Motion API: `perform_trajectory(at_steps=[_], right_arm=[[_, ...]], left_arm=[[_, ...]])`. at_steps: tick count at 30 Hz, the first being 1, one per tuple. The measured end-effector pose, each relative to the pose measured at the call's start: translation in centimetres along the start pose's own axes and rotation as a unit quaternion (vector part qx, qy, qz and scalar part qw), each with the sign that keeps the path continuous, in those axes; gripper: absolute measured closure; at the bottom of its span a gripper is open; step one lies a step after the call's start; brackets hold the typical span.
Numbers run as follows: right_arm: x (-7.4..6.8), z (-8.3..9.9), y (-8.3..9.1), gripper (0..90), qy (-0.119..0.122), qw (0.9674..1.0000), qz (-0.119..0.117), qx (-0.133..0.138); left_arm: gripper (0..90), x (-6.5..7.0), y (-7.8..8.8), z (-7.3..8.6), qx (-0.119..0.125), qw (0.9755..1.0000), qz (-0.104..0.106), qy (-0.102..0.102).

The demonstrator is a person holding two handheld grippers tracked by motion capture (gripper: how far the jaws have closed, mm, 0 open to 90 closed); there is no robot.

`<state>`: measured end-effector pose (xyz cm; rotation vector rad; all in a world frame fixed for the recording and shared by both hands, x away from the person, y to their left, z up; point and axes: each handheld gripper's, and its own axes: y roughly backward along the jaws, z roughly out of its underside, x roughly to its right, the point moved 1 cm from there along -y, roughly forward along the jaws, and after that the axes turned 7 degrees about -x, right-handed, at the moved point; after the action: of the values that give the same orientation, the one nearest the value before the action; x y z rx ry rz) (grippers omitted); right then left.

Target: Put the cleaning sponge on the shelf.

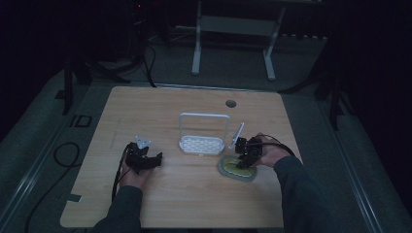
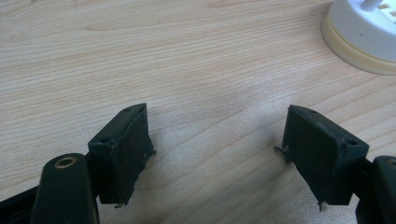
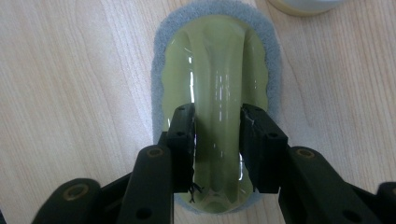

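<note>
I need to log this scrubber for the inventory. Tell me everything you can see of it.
The scrubber is oval, with a glossy olive-green plastic top that rises into a raised ridge along its length, and a grey fuzzy pad showing around its rim. It lies flat on the wooden table, just in front of the white rack. The right claw straddles the ridge, one black jaw against each side.

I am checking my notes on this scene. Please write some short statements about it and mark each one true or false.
1. The right hand-held gripper has its jaws on either side of the raised ridge of the green scrubber. True.
2. The left hand-held gripper holds the scrubber. False: its jaws are open over bare table.
3. The scrubber stands inside the white rack. False: it lies on the table beside the rack.
4. The scrubber has a grey pad under its green top. True.
</note>
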<state>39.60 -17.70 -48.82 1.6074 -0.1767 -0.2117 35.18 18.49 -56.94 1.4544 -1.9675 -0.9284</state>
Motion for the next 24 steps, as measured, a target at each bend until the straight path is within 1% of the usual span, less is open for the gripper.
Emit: perform_trajectory(at_steps=[4,15,22,24], right_arm=[[-0.04,-0.22,0.06,69.0,0.004,1.0,0.001,0.001],[-0.34,-0.79,0.24,71.1,0.016,0.9997,0.012,-0.016],[-0.36,-0.74,0.36,71.4,0.02,0.9996,0.017,-0.014],[-0.42,-0.69,0.54,71.4,0.018,0.9996,0.018,-0.012]], left_arm=[[23.4,0.0,0.0,0.0,0.0,1.0,0.0,0.0],[23.4,0.01,-0.01,0.0,0.0,1.0,0.0,0.001],[23.4,0.01,-0.01,0.0,0.0,1.0,0.0,0.001],[23.4,0.01,-0.01,0.0,0.0,1.0,0.0,0.001]])
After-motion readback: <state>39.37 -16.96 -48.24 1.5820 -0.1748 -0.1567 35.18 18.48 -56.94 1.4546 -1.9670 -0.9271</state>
